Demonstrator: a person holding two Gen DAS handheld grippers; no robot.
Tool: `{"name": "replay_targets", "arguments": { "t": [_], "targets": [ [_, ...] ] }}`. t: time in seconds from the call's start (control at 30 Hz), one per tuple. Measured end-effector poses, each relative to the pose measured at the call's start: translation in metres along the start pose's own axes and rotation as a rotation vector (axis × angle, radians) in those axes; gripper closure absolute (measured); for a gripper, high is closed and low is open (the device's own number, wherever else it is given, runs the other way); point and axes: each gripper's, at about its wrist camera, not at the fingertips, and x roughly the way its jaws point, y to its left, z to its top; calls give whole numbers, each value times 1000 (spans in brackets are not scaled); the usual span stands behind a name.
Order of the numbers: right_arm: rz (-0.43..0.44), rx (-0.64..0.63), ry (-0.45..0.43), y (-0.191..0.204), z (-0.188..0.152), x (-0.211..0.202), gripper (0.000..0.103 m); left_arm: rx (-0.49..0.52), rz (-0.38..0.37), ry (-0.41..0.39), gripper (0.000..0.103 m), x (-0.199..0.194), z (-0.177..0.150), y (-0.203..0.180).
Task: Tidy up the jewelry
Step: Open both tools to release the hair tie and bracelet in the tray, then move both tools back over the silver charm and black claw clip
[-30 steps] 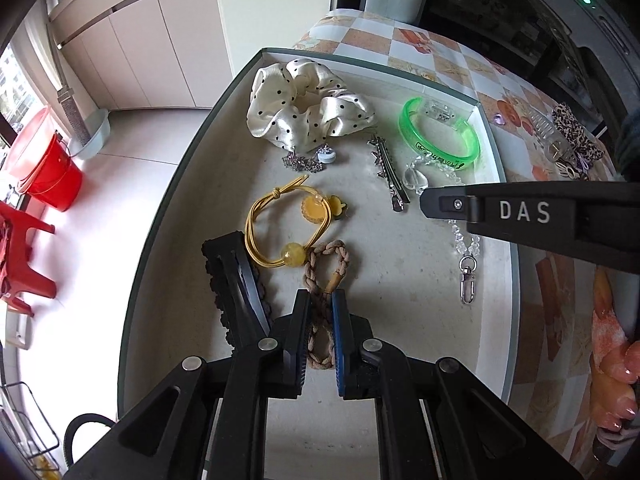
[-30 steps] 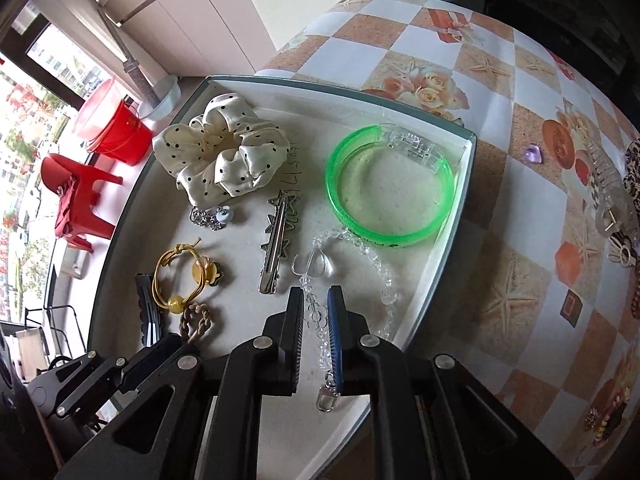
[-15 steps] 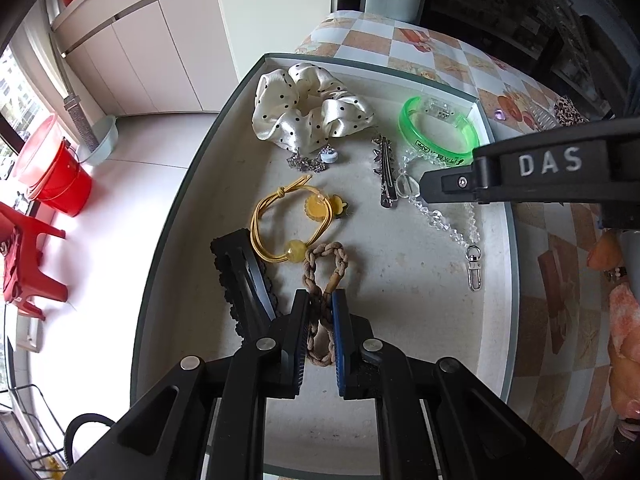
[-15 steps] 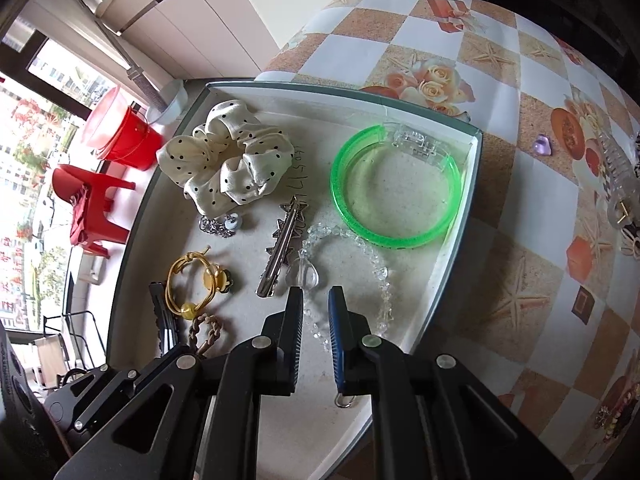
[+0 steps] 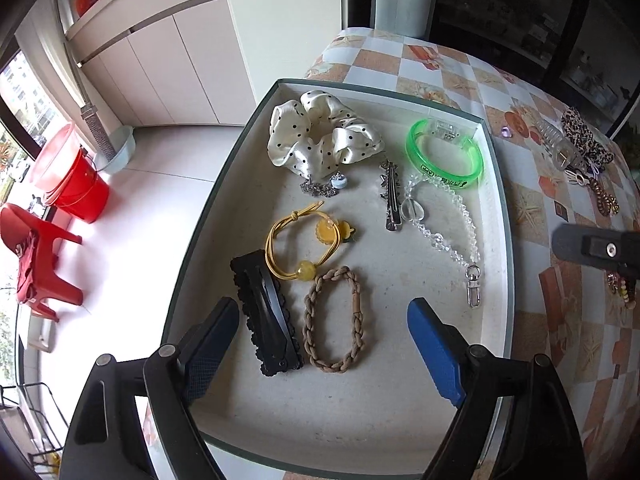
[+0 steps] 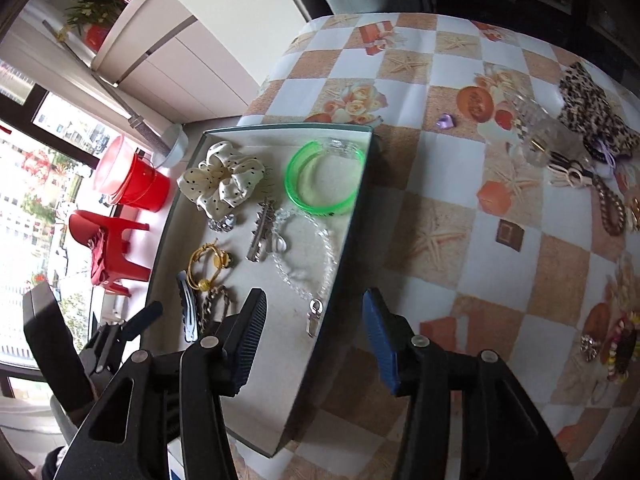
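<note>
Two grippers hang over the tray (image 5: 505, 240), which sits at the table's (image 6: 460, 216) corner on a checked cloth with starfish and roses. Only one bit of writing shows: black print along the green bangle's (image 5: 444, 154) outer wall, too small for me to read. That bangle lies flat in the tray's far right corner, clear clasp toward the far wall.

Left gripper (image 5: 322, 344) is opening, jaws already spread wide with nothing pressed between them. The braided band (image 5: 335, 318) lies free on the tray floor between its fingers, long axis running away from the gripper. Just left of it lies the black clip (image 5: 267, 312), long axis near parallel, far end leaning left. A yellow tie (image 5: 304, 242) sits beyond both.

Right gripper (image 6: 316, 340) is opening too, about half spread, empty, over the tray's right wall. The crystal chain (image 5: 444, 232) lies along that wall, its metal clasp at the near end and its loop end reaching toward the bangle. The silver clip (image 5: 391, 196) beside it points toward the far wall. The dotted scrunchie (image 5: 320, 136) fills the far left.

A leopard scrunchie (image 6: 592, 120) and more pieces lie loose on the cloth, well apart from the tray.
</note>
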Motion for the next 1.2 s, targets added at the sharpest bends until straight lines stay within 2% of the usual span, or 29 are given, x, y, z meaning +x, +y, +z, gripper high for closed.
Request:
{"name": "replay_targets", "arguments": {
  "t": [0.07,0.1,0.13,0.23,0.37,0.47,0.67,0.83,0.97,1.2],
  "targets": [
    [-11,31,6,-13,-10,-5,48,-5,4,-2,14,-2,0,-1],
    [-15,43,8,-19,-15,-8,45,-5,6,-1,10,-2,0,-1],
    [-19,55,11,-25,-21,-11,43,-2,12,2,0,-3,1,-2],
    [-25,92,22,-44,-37,-19,39,21,24,-5,0,-9,-3,-10],
    [-34,135,18,-65,-57,-33,23,70,29,-3,0,-19,-7,-27],
    [-44,173,12,-82,-71,-44,17,105,24,-7,0,-28,-9,-44],
    [-47,261,-12,-120,-100,-63,15,154,-6,-21,0,-45,-11,-84],
    [-72,312,-45,-150,-119,-81,14,213,-58,-15,0,-49,-12,-122],
    [-123,335,-14,-172,-126,-88,14,261,-89,-12,0,-51,-15,-151],
    [-169,403,-39,-218,-131,-107,14,310,-103,-2,0,-44,-16,-195]
  ]
}}
